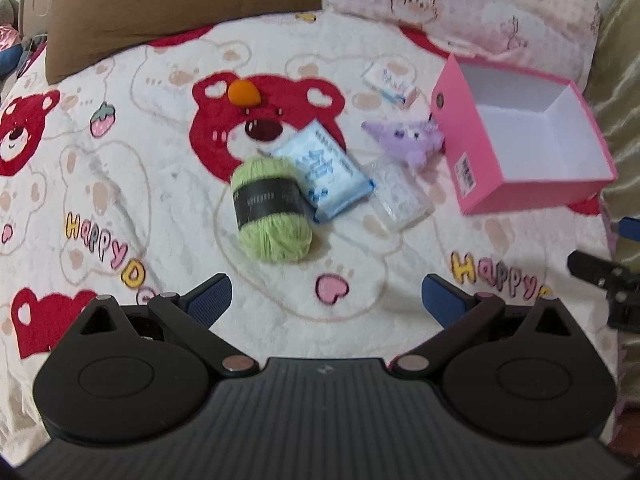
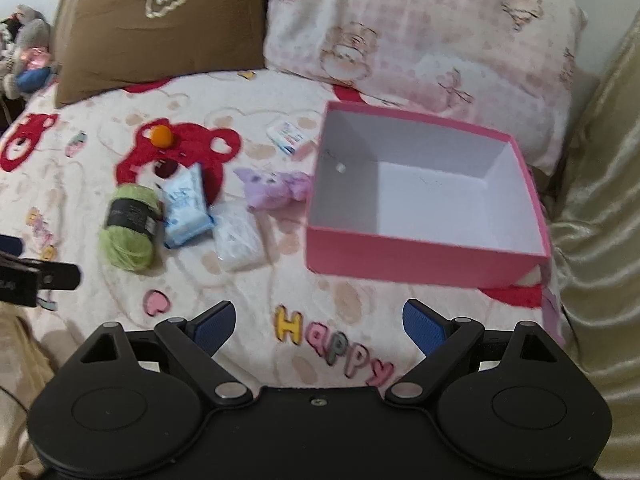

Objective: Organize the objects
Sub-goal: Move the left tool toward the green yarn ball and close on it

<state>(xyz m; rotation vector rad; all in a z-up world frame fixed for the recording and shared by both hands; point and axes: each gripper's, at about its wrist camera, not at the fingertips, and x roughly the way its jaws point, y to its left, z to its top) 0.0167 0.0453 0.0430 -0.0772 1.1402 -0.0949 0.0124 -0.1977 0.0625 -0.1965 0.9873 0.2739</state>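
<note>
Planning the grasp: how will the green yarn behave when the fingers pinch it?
The yarn looks soft, so it will probably squash and feel light. Its black band may keep the strands together. Lying on its side on the plush blanket, it seems unlikely to roll.

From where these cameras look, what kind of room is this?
Most likely a bedroom, seen from over a bed. A fleecy bear-print blanket covers the surface, a brown pillow and a pink bear-print pillow lie at its head, and a soft toy sits off to the side.

A home bedroom: a bear-print blanket (image 1: 160, 208) and two pillows (image 2: 420, 36) cover the bed.
</note>
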